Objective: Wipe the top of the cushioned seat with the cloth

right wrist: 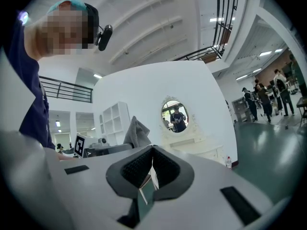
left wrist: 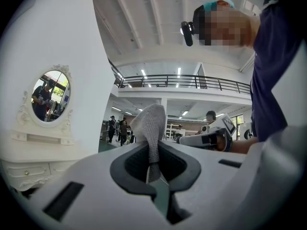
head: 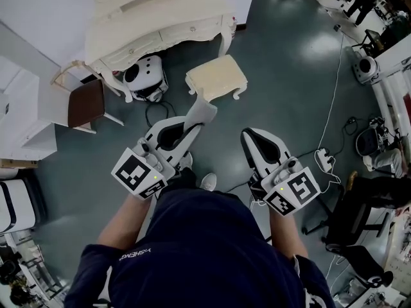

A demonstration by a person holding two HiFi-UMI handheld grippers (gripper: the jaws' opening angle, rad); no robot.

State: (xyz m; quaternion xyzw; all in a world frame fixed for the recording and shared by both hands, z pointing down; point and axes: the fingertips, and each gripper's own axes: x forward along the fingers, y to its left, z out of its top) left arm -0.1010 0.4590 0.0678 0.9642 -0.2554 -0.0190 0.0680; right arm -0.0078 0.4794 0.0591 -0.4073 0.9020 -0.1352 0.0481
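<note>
The cushioned seat (head: pixel 216 77) is a cream stool with curved legs, standing on the floor ahead of me. My left gripper (head: pixel 191 128) is held in the air short of the stool, shut on a grey cloth (head: pixel 203 110) that sticks up past its tips. In the left gripper view the cloth (left wrist: pixel 151 126) is clamped between the dark pads of the left gripper (left wrist: pixel 152 151). To its right, my right gripper (head: pixel 246 134) is level with it, jaws closed together on nothing (right wrist: pixel 152 150). From the right gripper view, the cloth (right wrist: pixel 135 132) shows at left.
A white dressing table (head: pixel 160 18) with an oval mirror (right wrist: pixel 175 116) stands behind the stool. A chair with a brown seat (head: pixel 85 101) and a white round device (head: pixel 146 76) are at left. Cables and a power strip (head: pixel 323 159) lie on the floor at right.
</note>
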